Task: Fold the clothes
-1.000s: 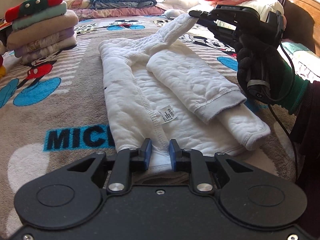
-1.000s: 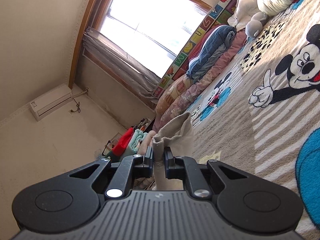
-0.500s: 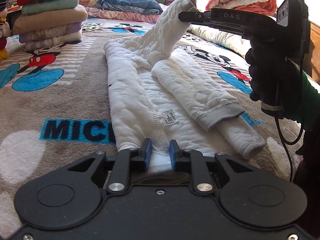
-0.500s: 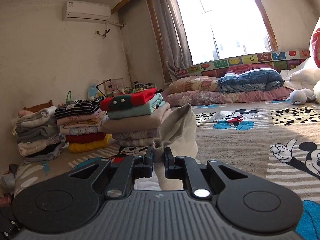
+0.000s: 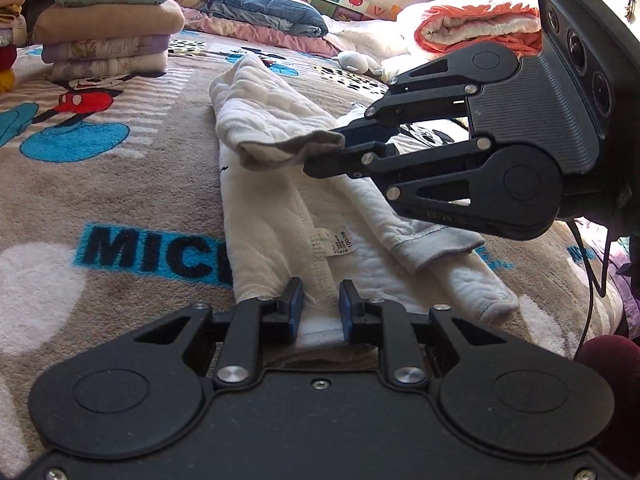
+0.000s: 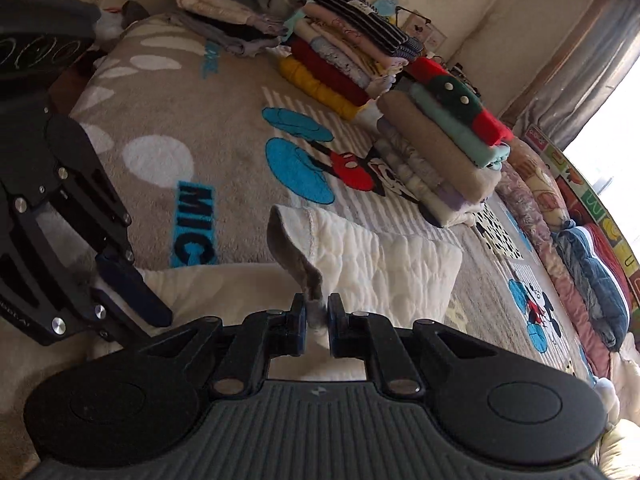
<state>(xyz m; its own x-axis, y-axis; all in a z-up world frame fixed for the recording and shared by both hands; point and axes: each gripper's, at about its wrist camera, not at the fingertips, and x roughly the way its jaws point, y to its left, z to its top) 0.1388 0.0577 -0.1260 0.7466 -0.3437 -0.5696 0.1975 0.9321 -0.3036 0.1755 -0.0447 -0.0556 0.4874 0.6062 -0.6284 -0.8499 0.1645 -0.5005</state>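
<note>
Here the white quilted garment lies lengthwise on the bed, on a grey cartoon-print blanket, its near hem right at the left tool. That tool sits low at the hem with its blue-padded fingers a narrow gap apart, white hem fabric showing in the gap; whether it actually pinches the cloth I cannot tell. The right tool is closed on the grey cuff of one sleeve and holds it above the garment's body, the sleeve bent over from the far end. In the left wrist view the same cuff hangs from the right tool's tips, clear of the cloth below. The other sleeve lies diagonally across the body, its grey cuff pointing toward the near right, with a white tube of fabric under it reaching the garment's right edge. A care label sits by the inner seam.

To the left of the garment, open blanket runs out to a stack of folded clothes at the far left. In the right wrist view more stacks stand in a row beyond that one, toward the wall. Pillows and rolled bedding line the far edge of the bed, and an orange-and-white rolled blanket sits at the far right.
</note>
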